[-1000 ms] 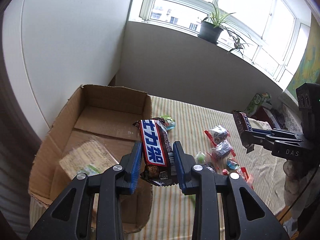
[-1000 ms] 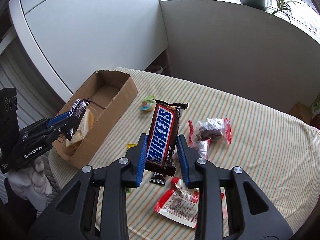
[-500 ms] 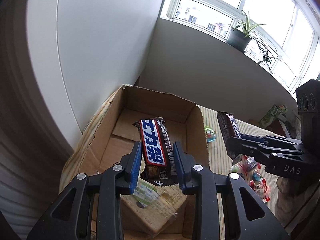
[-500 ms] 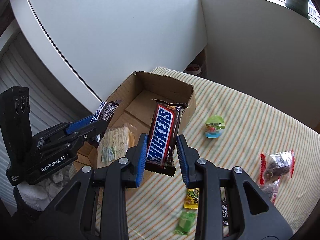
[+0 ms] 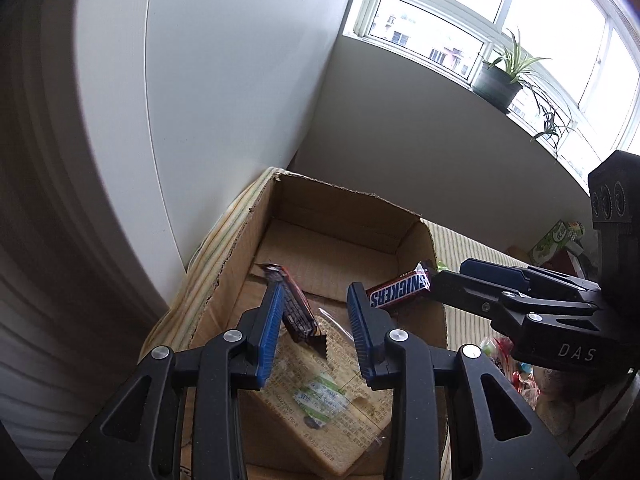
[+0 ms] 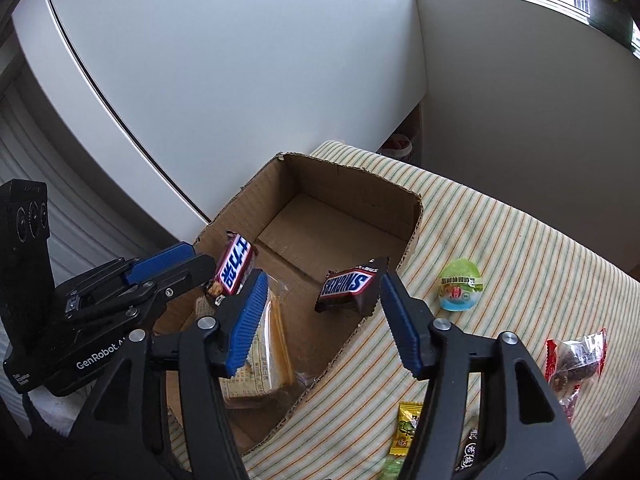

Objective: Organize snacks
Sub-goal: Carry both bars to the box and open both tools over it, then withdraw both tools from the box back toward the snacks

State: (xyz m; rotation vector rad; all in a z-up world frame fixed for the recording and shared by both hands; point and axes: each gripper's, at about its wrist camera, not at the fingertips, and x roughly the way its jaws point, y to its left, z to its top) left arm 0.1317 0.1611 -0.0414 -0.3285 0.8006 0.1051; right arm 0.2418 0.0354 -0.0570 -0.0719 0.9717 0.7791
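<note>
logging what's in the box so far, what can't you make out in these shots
- Near end of the cardboard box: left wrist view, covered by the left tongs and cut off by the bottom edge.
- Print on the biscuit packet: both views, too small to read.
- Green wrapper: right wrist view, cut off by the bottom edge, beside the right tongs.

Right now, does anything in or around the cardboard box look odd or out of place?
Yes. Both grippers are open above the cardboard box, and both Snickers bars, one and the other, hang tilted in mid-air, apparently just released. The box rim is ragged.
</note>
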